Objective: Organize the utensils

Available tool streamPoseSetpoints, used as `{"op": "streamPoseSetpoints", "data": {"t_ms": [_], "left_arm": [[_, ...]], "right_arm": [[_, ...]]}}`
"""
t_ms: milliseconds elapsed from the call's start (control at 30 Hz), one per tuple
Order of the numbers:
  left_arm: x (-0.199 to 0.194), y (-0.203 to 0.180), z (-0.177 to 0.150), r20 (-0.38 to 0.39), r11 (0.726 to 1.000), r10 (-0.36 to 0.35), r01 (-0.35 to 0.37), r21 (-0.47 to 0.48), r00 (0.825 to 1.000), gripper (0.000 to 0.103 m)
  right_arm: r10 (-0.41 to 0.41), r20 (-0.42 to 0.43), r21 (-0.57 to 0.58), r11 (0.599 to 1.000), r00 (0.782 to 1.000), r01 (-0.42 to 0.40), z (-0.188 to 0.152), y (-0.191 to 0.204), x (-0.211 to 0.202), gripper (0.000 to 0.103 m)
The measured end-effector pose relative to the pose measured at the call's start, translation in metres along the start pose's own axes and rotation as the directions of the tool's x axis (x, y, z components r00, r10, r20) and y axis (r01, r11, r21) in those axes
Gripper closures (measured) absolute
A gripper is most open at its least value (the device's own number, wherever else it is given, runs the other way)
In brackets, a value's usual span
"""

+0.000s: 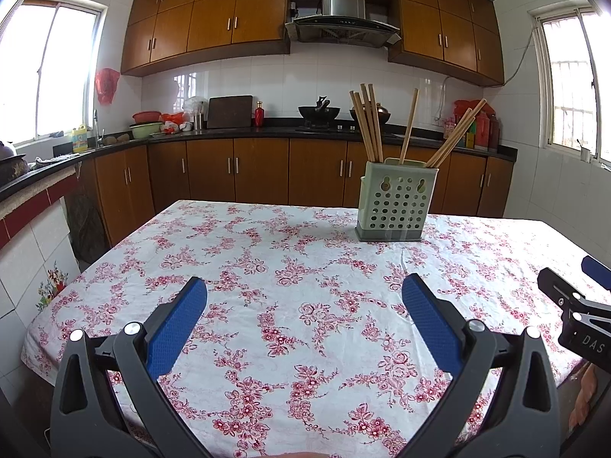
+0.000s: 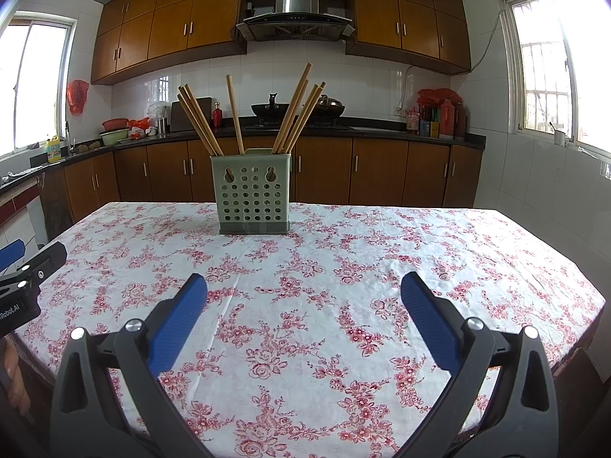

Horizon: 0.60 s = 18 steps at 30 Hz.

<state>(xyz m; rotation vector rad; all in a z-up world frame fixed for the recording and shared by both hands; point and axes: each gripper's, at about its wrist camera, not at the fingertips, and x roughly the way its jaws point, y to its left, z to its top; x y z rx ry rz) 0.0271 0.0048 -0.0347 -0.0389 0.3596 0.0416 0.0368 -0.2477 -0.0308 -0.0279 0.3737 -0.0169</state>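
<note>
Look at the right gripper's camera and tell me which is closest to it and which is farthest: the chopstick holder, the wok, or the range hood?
From the right gripper:
1. Green chopstick holder, on the floral tablecloth, straight ahead, slightly left.
2. Black wok, on the stove at the back counter.
3. Range hood, high on the wall above the wok.

A pale green perforated utensil holder [image 2: 252, 194] is standing upright on the far half of the floral tablecloth [image 2: 324, 305], near the table's back edge. Its facing wall is showing rows of round holes and two keyhole slots near the rim; a darker grey base is sitting under it. Wooden chopsticks [image 2: 294, 114] are standing inside the holder, fanning outward: one cluster leaning left, one stick nearly vertical, another cluster leaning right.
</note>
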Motion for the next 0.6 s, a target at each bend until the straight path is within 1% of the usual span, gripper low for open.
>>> {"op": "streamPoseSetpoints", "data": {"t_ms": [600], "left_arm": [[0.0014, 0.0018, 0.0001, -0.015, 1.000, 0.003, -0.003, -0.013, 1.000, 0.002]], "right_arm": [[0.000, -0.001, 0.001, 1.000, 1.000, 0.000, -0.0001, 0.0002, -0.0006, 0.004]]}}
